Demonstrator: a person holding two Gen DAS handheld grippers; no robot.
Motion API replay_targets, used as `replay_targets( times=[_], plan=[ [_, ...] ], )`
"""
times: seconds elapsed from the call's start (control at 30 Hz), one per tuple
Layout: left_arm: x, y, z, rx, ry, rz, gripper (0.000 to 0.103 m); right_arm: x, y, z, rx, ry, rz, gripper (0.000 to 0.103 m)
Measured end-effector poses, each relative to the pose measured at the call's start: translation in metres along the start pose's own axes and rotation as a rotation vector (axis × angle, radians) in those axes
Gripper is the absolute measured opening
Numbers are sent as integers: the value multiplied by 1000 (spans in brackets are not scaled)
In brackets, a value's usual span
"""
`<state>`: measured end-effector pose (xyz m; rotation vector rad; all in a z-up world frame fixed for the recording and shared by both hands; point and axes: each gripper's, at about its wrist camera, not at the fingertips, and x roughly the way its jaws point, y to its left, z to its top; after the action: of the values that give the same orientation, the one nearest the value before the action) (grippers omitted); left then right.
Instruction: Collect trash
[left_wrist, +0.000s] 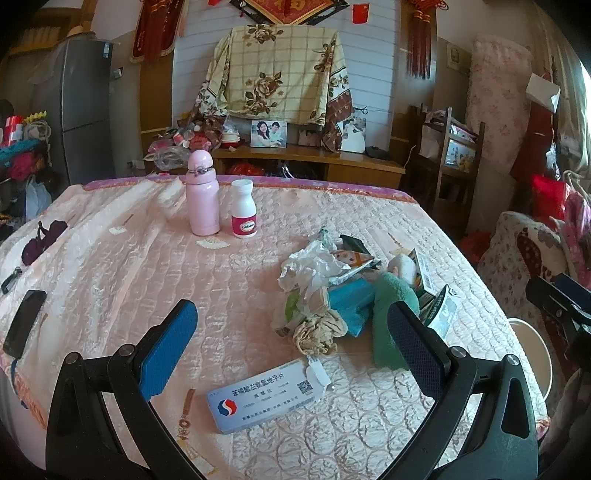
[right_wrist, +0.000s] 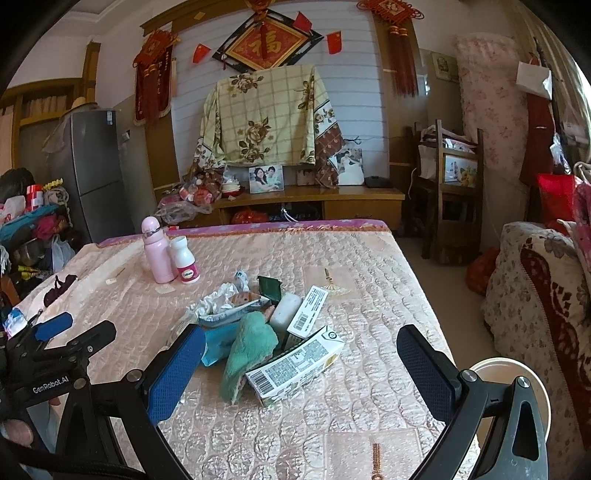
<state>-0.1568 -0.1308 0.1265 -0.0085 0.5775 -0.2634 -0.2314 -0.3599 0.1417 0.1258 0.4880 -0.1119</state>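
Phone (left_wrist: 23, 324): lay flat near the table's left edge.
Left gripper (left_wrist: 291, 345): jaws stood wide, holding nothing, above a white-and-blue medicine box (left_wrist: 267, 397).
Pink bottle (left_wrist: 201, 194): stood upright at the far side, just beside a white pill bottle (left_wrist: 243, 208).
Trash pile (right_wrist: 266, 325): sat mid-table on the quilted cover (right_wrist: 369, 280); crumpled tissue (left_wrist: 312, 267), a green cloth (right_wrist: 247, 350) and a barcoded carton (right_wrist: 295, 363) lay touching.
Right gripper (right_wrist: 301, 363): jaws stood wide and empty, either side of the carton.
White bin (right_wrist: 517, 373): stood off the table's right edge.

A lived-in home: quilt-covered table (right_wrist: 369, 266), framed family photos (right_wrist: 266, 179), fridge (right_wrist: 92, 170), festive wall hangings (right_wrist: 267, 42).
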Motion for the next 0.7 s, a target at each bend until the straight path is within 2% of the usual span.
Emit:
replay_targets(
  times=[0.5,0.7],
  plan=[
    [5,4,-4,-5,21,6,102,12,6,-7,-30,47,18,103],
    [9,15,-10,-5,62,-16,102,20,8,-12,-45,85,33,103]
  ],
)
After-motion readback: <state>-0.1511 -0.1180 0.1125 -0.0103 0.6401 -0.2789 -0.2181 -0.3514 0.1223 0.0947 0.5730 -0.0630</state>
